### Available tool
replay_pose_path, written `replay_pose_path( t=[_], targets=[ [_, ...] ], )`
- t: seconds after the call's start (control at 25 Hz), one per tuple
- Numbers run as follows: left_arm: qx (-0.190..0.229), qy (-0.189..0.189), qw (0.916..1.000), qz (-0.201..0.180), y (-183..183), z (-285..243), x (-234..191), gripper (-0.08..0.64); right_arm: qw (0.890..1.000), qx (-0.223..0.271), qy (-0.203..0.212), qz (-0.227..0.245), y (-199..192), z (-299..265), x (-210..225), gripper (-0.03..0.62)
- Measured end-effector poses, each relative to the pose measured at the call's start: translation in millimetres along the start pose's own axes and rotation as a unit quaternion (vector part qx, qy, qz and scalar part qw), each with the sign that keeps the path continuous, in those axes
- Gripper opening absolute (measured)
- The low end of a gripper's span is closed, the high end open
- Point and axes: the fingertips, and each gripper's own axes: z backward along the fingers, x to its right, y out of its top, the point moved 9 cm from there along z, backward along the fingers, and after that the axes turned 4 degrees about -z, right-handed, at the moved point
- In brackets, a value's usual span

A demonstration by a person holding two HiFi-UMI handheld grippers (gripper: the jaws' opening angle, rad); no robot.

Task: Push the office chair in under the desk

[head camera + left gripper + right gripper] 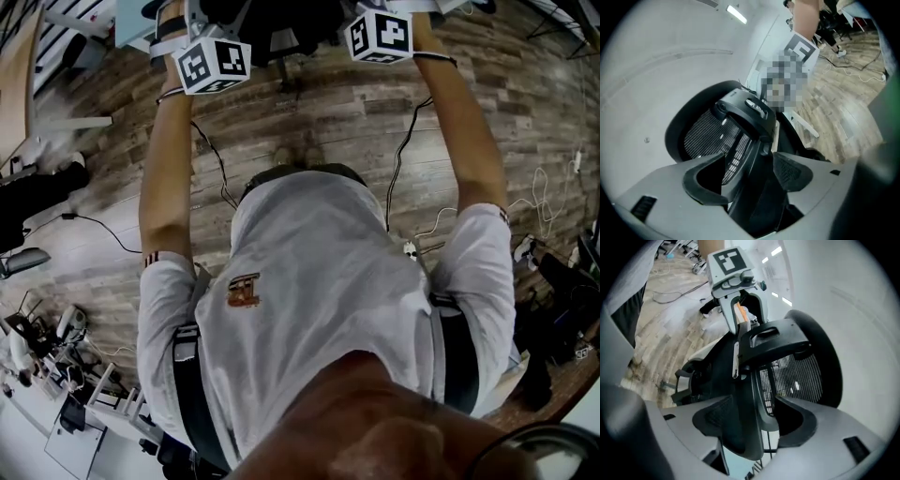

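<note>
The wooden floor (pixel 328 112) fills most of the head view, and a chair on wheels rolls easily on such a surface. The office chair (pixel 708 136) stands directly in front of you, at the end of your reach. In the head view only a dark part of it shows at the top edge, between the two grippers. I cannot find the desk with certainty in any view, so I cannot say how near the chair is to it. In my judgement the push is not yet finished.

Your left arm (pixel 169 178) and your right arm (pixel 464 131) are both stretched forward and almost parallel. I think this is on purpose: with two holds on the back, the force goes evenly and the chair is less likely to swing aside.

The left gripper (pixel 750 179) has its jaws a little apart, only as wide as the dark frame of the backrest that they press on. The mesh lies just beyond. The right gripper (pixel 757 423) has the same kind of hold, with its jaws closed around a dark bar of the frame and no free gap that I can see. Such a firm hold lets you steer the chair, not only shove it.

The left marker cube (pixel 214 64) and the right marker cube (pixel 380 36) are almost level, which fits an even push. Thin cables (pixel 211 159) lie on the floor near you and could catch a wheel.
</note>
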Motion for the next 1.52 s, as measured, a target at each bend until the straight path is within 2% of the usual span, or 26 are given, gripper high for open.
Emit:
replay_pose_path(
  t=[0.12,0.2,0.24,0.32,0.36,0.44,0.52,0.6,0.68,0.76,0.84,0.96,1.12,1.24,1.52],
  targets=[
    [0.036,0.009,0.9960,0.081,14,23,-8,0.322,0.994,0.036,0.003,-0.102,0,29,3,0.261],
    [0.067,0.014,0.9869,0.146,24,41,-12,0.321,0.981,0.069,-0.002,-0.183,4,50,7,0.261],
    [0.083,0.015,0.9800,0.180,29,50,-14,0.321,0.970,0.087,-0.003,-0.226,6,61,9,0.261],
    [0.121,0.009,0.9598,0.253,39,67,-16,0.321,0.941,0.128,0.000,-0.313,13,81,12,0.261],
    [0.140,0.004,0.9458,0.293,44,74,-16,0.319,0.923,0.149,0.004,-0.354,16,89,13,0.259],
    [0.174,-0.007,0.9122,0.371,50,86,-18,0.293,0.886,0.190,0.010,-0.422,21,103,14,0.234],
    [0.199,-0.014,0.8807,0.430,56,95,-18,0.256,0.852,0.226,0.013,-0.473,26,115,12,0.180],
    [0.216,-0.018,0.8604,0.461,62,105,-17,0.207,0.824,0.257,0.017,-0.505,30,124,10,0.131],
    [0.227,-0.020,0.8491,0.476,69,112,-16,0.165,0.799,0.285,0.021,-0.529,35,133,8,0.094],
    [0.231,-0.020,0.8418,0.487,74,118,-14,0.118,0.776,0.308,0.026,-0.550,40,138,5,0.068],
    [0.229,-0.017,0.8366,0.497,74,120,-11,0.089,0.760,0.322,0.032,-0.564,44,140,2,0.054],
    [0.224,-0.013,0.8327,0.506,71,121,-7,0.038,0.743,0.332,0.042,-0.580,50,137,-5,0.044],
    [0.222,-0.014,0.8357,0.502,71,124,-4,0.021,0.725,0.342,0.060,-0.595,58,134,-12,0.037],
    [0.223,-0.017,0.8384,0.497,74,126,-2,0.020,0.719,0.345,0.069,-0.600,64,135,-15,0.035],
    [0.224,-0.021,0.8407,0.492,73,126,-1,0.020,0.720,0.344,0.075,-0.598,72,134,-17,0.035]
  ],
)
